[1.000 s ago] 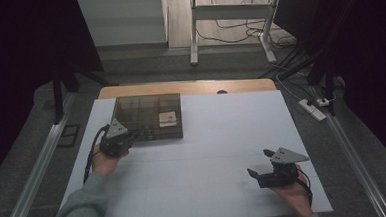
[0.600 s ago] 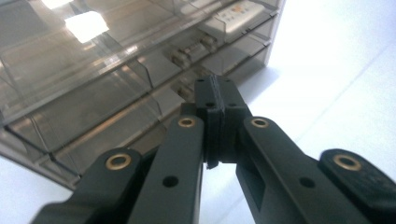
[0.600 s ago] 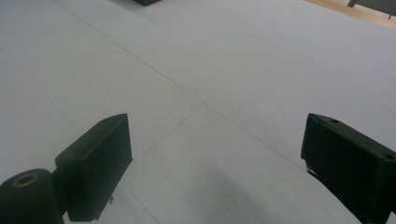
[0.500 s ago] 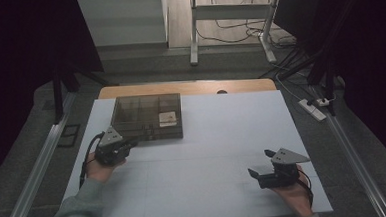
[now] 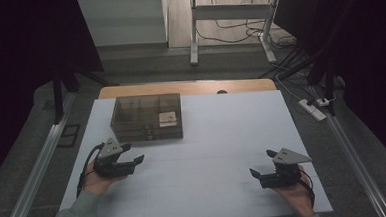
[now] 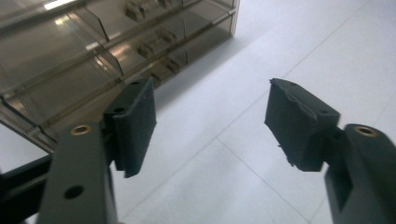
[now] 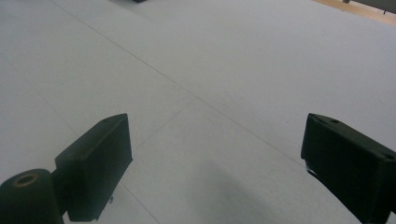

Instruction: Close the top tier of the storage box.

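A smoky clear plastic drawer box (image 5: 146, 116) stands at the back left of the white table (image 5: 217, 137); a small white label lies on its top. My left gripper (image 5: 134, 151) hovers just in front of the box, pointing right, and its jaws have just been opening with nothing between them. The left gripper view has the box (image 6: 93, 51) at upper left, beyond the open left gripper (image 6: 210, 112). My right gripper (image 5: 262, 163) rests near the front right of the table, open and empty. In the right gripper view, bare white tabletop lies beneath the right gripper (image 7: 215, 154).
A wooden strip (image 5: 190, 87) borders the table's far edge. A power strip (image 5: 313, 108) with cables lies on the floor to the right. Metal rails (image 5: 39, 171) run along the floor on both sides. A desk frame (image 5: 194, 33) stands behind.
My left gripper has drawn back from the box toward the front of the table and its jaws have gone from shut to open. The right gripper has stayed where it was.
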`<state>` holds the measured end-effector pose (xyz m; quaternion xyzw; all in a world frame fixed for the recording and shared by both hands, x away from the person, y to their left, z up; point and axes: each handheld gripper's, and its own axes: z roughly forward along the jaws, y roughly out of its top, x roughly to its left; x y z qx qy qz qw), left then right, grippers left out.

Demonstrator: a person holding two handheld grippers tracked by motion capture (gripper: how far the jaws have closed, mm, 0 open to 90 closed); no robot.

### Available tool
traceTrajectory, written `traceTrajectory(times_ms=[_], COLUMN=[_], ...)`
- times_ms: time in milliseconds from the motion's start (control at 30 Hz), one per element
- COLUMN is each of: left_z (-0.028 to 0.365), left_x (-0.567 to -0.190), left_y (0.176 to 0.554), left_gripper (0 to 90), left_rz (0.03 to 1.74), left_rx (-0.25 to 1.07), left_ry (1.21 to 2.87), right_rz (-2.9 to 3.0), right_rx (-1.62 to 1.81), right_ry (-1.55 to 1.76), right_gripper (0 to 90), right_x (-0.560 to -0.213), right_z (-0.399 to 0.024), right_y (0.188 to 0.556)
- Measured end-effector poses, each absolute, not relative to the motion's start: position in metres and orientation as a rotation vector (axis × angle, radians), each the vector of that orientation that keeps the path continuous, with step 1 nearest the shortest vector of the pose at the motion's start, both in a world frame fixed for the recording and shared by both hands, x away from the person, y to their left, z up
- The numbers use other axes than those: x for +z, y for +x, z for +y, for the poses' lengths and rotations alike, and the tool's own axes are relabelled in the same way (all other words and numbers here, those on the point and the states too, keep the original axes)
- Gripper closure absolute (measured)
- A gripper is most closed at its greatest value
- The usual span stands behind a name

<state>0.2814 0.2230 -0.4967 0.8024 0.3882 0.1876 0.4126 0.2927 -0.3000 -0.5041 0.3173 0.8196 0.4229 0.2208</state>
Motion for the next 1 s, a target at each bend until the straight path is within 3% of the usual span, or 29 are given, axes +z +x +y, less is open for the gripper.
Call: traceTrajectory(times_ms=[500,1000], left_z=[0.225,0.224], left_x=[-0.513,-0.514], left_y=[0.249,0.247], left_gripper=[25.2,23.4], left_rz=[0.978,0.988], left_rx=[0.442,0.443], left_ry=[2.034,2.034], right_rz=[2.285,2.292], right_rx=[1.162,1.163], right_ry=[0.882,0.877], right_gripper=[8.2,8.3], right_x=[-0.507,-0.508], right_z=[-0.302,-0.301], right_y=[0.295,0.295])
